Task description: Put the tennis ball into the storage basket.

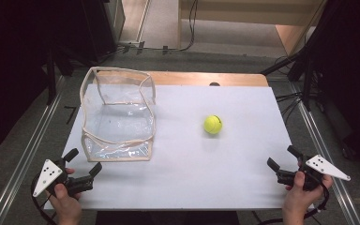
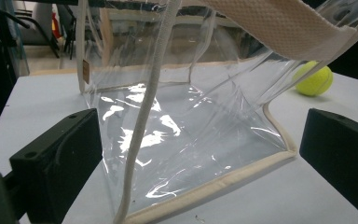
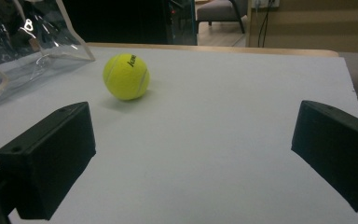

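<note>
- Holding one claw in each hand, you keep both low at the near edge of the white worktop [image 1: 192, 154], well apart from each other.
- Your left claw [image 1: 85, 162] has its jaws wide. Nothing is between them and they touch nothing.
- In the left gripper view, the two black jaws stand far apart at the bottom corners, and the clear bag [image 2: 177, 126] rises just in front of them, near the gap but not in it.
- The clear bag [image 1: 118, 114] stands open on the left half of the worktop. It has a beige trim along its edges and a beige strap [image 2: 279, 23] across the top. Its walls are wrinkled and shiny.
- Your right claw [image 1: 284, 158] also has its jaws wide, as far as they go. It holds nothing and touches nothing.
- In the right gripper view, the jaws frame bare worktop, and the tennis ball [image 3: 126, 77] lies farther off, toward the left jaw side, apart from both jaws.
- The tennis ball [image 1: 213, 124] is yellow-green and rests on the worktop right of the bag, near the middle, not touching the bag.
- From the left gripper view you see the ball [image 2: 313, 79] behind the bag's far right corner.
</note>
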The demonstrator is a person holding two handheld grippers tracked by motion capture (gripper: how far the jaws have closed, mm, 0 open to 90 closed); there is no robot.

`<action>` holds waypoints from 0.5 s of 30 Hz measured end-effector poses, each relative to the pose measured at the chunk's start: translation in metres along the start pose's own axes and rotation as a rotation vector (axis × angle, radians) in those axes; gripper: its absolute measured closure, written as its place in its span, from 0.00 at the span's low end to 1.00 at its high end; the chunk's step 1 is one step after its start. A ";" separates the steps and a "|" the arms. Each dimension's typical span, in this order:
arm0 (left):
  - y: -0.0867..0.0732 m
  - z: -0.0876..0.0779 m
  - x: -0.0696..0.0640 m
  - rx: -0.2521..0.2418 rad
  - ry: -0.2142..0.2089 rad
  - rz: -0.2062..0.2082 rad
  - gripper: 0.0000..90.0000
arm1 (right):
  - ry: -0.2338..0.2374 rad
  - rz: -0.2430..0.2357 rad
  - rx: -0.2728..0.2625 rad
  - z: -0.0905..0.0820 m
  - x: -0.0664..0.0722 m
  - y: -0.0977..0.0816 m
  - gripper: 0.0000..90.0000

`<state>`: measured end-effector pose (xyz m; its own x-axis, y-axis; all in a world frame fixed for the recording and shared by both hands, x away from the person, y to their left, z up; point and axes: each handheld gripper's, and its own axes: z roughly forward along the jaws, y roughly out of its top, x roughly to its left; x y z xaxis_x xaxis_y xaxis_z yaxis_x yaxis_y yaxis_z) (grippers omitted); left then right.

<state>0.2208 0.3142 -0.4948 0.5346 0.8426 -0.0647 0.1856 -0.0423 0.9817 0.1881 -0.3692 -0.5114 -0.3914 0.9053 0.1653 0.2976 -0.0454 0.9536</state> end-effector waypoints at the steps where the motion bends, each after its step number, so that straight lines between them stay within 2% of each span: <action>1: 0.000 0.000 0.000 0.002 -0.001 0.003 0.00 | 0.002 -0.009 0.004 0.000 0.001 0.001 0.00; 2: 0.000 0.000 0.000 0.002 -0.001 0.003 0.00 | 0.002 -0.009 0.004 0.000 0.001 0.001 0.00; 3: 0.000 0.001 0.000 0.004 -0.003 0.008 0.00 | 0.019 -0.041 0.017 0.002 0.003 0.004 0.00; 5: 0.000 0.001 -0.001 0.006 -0.002 0.011 0.00 | 0.105 -0.054 0.024 0.003 0.004 0.008 0.00; 12: 0.000 0.001 -0.001 0.003 -0.002 0.012 0.00 | 0.094 -0.085 0.086 0.014 0.014 0.018 0.00; 15: 0.000 0.002 -0.002 0.009 -0.001 0.018 0.00 | 0.119 -0.114 0.123 0.024 0.022 0.025 0.00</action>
<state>0.2213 0.3117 -0.4953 0.5389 0.8410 -0.0476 0.1833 -0.0619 0.9811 0.2081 -0.3399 -0.4900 -0.5269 0.8448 0.0937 0.3464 0.1128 0.9313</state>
